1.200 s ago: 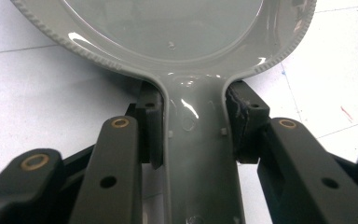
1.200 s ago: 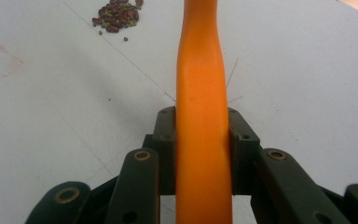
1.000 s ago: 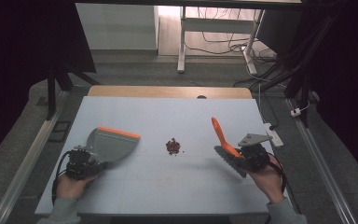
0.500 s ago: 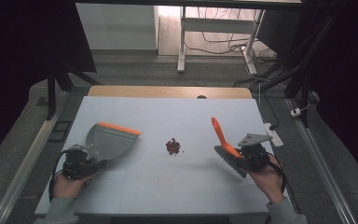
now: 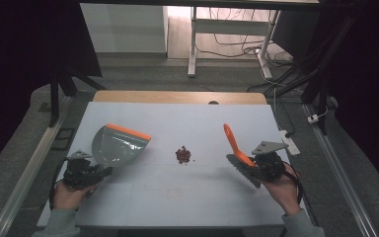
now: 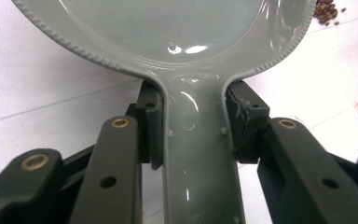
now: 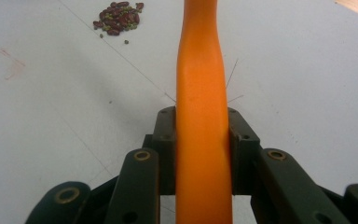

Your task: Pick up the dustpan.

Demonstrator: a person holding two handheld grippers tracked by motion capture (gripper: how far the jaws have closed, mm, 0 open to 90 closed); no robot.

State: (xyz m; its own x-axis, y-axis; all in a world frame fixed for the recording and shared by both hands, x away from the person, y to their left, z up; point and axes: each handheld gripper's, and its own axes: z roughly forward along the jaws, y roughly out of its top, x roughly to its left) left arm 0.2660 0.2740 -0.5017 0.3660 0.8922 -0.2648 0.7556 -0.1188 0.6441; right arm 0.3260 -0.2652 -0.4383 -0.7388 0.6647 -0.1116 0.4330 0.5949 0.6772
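Observation:
My left gripper (image 5: 102, 171) is shut on the handle of a grey dustpan (image 5: 114, 145) with an orange lip, held at the table's left. In the left gripper view the jaws of the left gripper (image 6: 196, 128) clamp the dustpan's (image 6: 177, 32) narrow handle from both sides. My right gripper (image 5: 250, 165) is shut on an orange-handled brush (image 5: 232, 140), whose handle points to the far side and whose dark bristles sit near the gripper. In the right gripper view the right gripper (image 7: 203, 137) grips the brush (image 7: 200, 70). A small pile of red-brown beans (image 5: 183, 155) lies between the two tools, apart from both.
The white table top (image 5: 177, 197) ends in a wooden strip (image 5: 177, 97) at the far side. A white power strip (image 5: 288, 140) lies along the right edge. Beyond the table are desk legs and cables on the floor. Faint red marks (image 7: 2, 63) show on the surface.
The left hand with the dustpan has crept slightly toward the far side. The right hand and brush have stayed put.

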